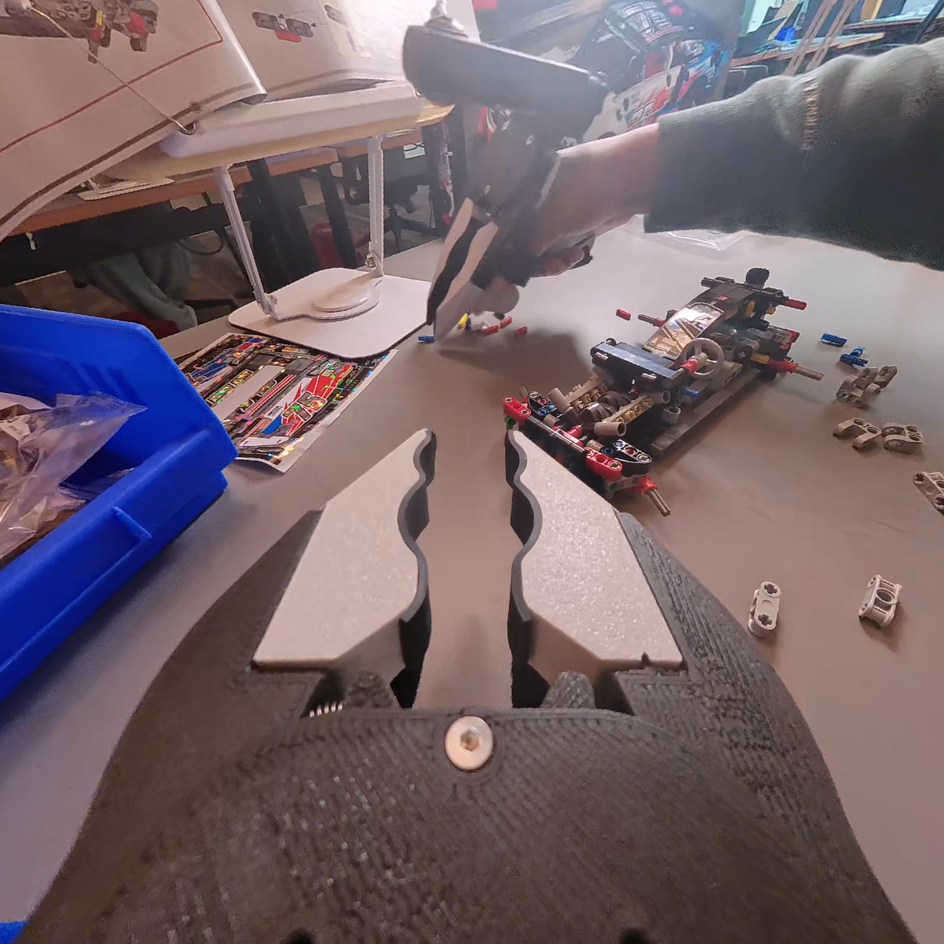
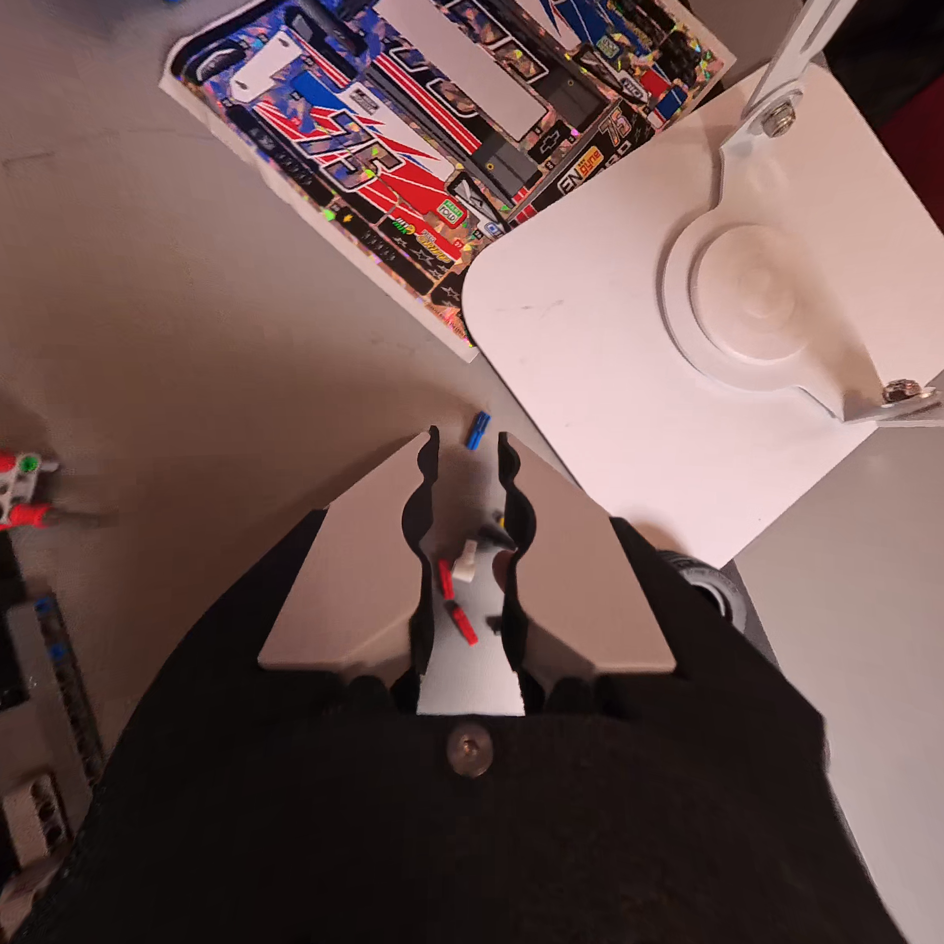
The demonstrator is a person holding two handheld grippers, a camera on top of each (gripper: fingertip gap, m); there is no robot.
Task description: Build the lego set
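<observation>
A part-built lego car chassis [image 1: 664, 383] lies on the grey table, right of centre in the left wrist view; its edge shows at the left of the right wrist view [image 2: 25, 490]. My left gripper [image 1: 470, 439] is open and empty, held above the table just left of the chassis front. My right gripper [image 2: 467, 439] is open and empty, pointing down over a cluster of small pins: a blue pin [image 2: 477, 430] just beyond its tips, red pins [image 2: 459, 620] and a white piece [image 2: 466, 564] between its fingers. It also shows in the left wrist view [image 1: 439, 327].
A sticker sheet [image 1: 281, 393] [image 2: 434, 153] lies beside the white stand base [image 1: 332, 311] [image 2: 664, 357] that holds the instruction booklet [image 1: 127, 76]. A blue bin [image 1: 102, 485] with bags is at left. Grey connectors [image 1: 878, 434] and blue pins [image 1: 843, 350] lie scattered right. Tip to tip, the grippers are about 25 centimeters apart.
</observation>
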